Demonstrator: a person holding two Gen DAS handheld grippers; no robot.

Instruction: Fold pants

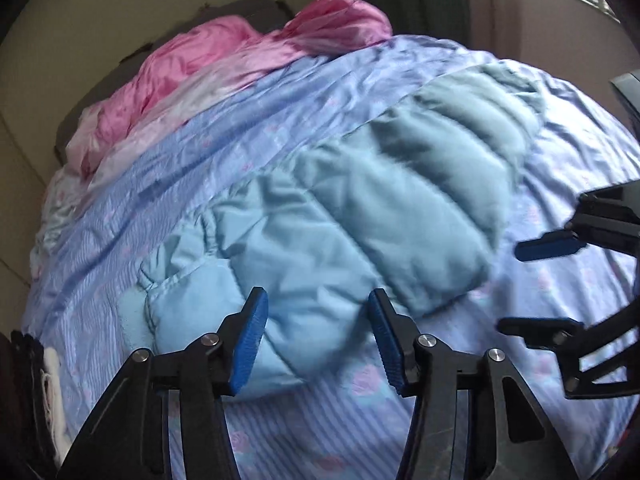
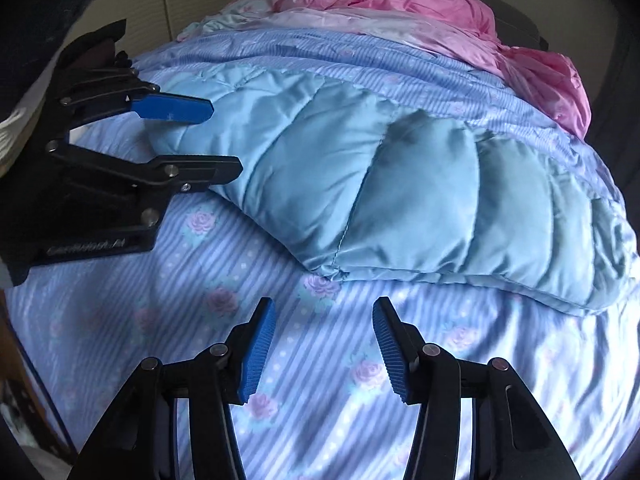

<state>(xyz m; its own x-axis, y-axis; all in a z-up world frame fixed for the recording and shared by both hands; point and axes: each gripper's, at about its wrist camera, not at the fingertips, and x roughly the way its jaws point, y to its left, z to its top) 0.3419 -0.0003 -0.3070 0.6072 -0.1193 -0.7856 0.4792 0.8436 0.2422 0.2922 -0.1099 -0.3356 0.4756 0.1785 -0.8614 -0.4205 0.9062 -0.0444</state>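
- My bed (image 2: 304, 360) fills both views, covered in a smooth blue striped sheet printed with pink roses.
- A crumpled, shiny pink satin blanket (image 1: 224, 56) lies heaped along the far side of the bed, well apart from my tools.
- The pants (image 2: 400, 184), light blue, puffy and quilted in padded bands, lie flat across the middle of the sheet.
- My left hand-held gripper (image 1: 318, 344) hovers over one end of the pants, blue ribbed pads apart, grasping nothing.
- My right hand-held gripper (image 2: 324, 348) hangs over bare sheet just beside the pants' near edge, released and empty.
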